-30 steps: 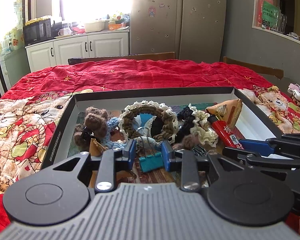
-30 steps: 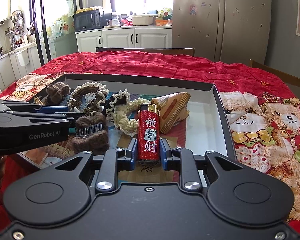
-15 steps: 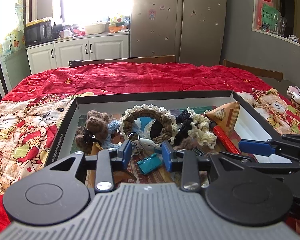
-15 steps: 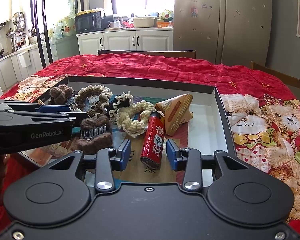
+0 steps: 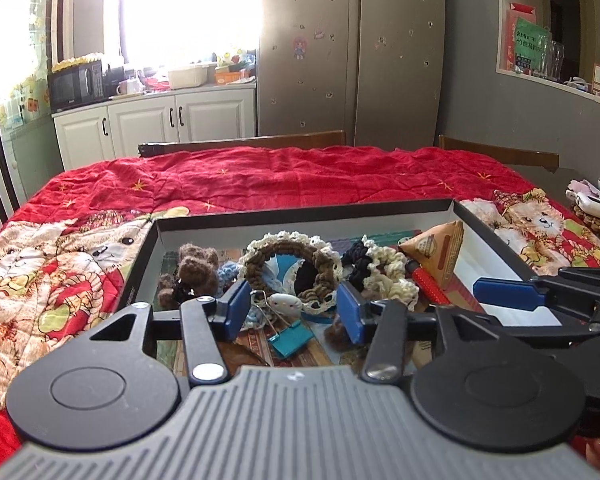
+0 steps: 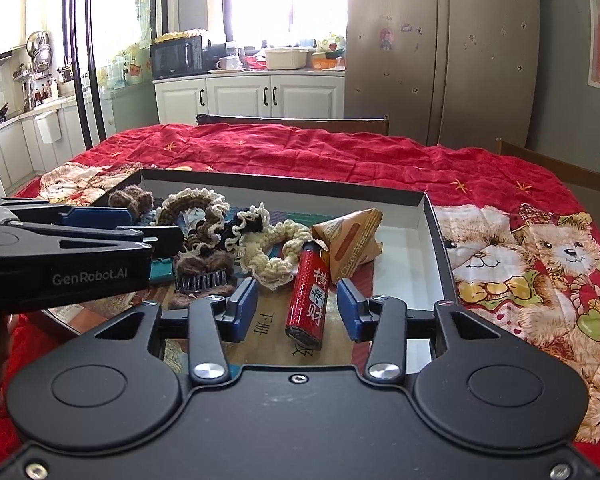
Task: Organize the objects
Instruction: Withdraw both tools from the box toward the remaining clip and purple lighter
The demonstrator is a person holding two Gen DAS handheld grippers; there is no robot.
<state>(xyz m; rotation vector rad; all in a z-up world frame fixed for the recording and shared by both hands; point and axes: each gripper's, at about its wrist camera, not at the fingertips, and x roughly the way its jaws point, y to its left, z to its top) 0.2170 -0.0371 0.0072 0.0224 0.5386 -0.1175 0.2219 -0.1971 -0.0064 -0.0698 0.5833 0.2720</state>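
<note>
Both the left gripper (image 5: 290, 312) and right gripper (image 6: 296, 308) have fingers apart, holding nothing. The red cylindrical lighter (image 6: 307, 300) lies loose in the shallow black-rimmed box (image 6: 432, 224), leaning toward 12 o'clock, seemingly set there.

- Right hand-held gripper (image 6: 296, 312): matt black plastic body, blue rubbery pads, bright metal pivot screws.
- Lighter (image 6: 308, 298) between its pads: glossy red, glittery wrap.
- Snack packet (image 6: 350, 242) just ahead: creased brown paper-like foil.
- Scrunchies (image 6: 266, 252): rough crocheted yarn.
- Tray (image 6: 434, 236): matt black card rim, white inside.
- Binder clip (image 5: 290, 336) at left hand-held gripper (image 5: 292, 312): teal painted metal, wire handles.
- Quilt (image 6: 340, 152): soft red cloth.
</note>
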